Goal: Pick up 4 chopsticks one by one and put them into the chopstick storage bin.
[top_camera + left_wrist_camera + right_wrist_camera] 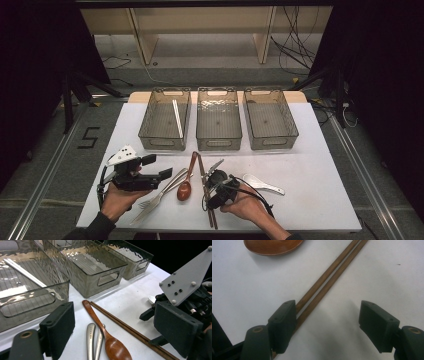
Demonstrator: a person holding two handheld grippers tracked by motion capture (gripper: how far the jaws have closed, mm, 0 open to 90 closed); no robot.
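A pair of brown chopsticks [201, 172] [125, 326] [329, 277] lies on the white table, near the front. My right gripper [214, 192] [330, 322] points down over their near end and is open. Its left jaw sits right over the sticks and its right jaw stands apart on bare table. A wooden spoon [184, 190] [112, 345] [272, 245] lies just left of the chopsticks. My left gripper [159, 166] [117, 322] hovers left of the spoon, open and holding nothing.
Three clear grey bins [165, 142] [218, 142] [272, 142] stand in a row at the back; the left one holds a white chopstick [177, 119] [25, 272]. A metal fork [150, 202] and another metal utensil lie left of the wooden spoon. A white ceramic spoon [262, 184] lies right of my right hand.
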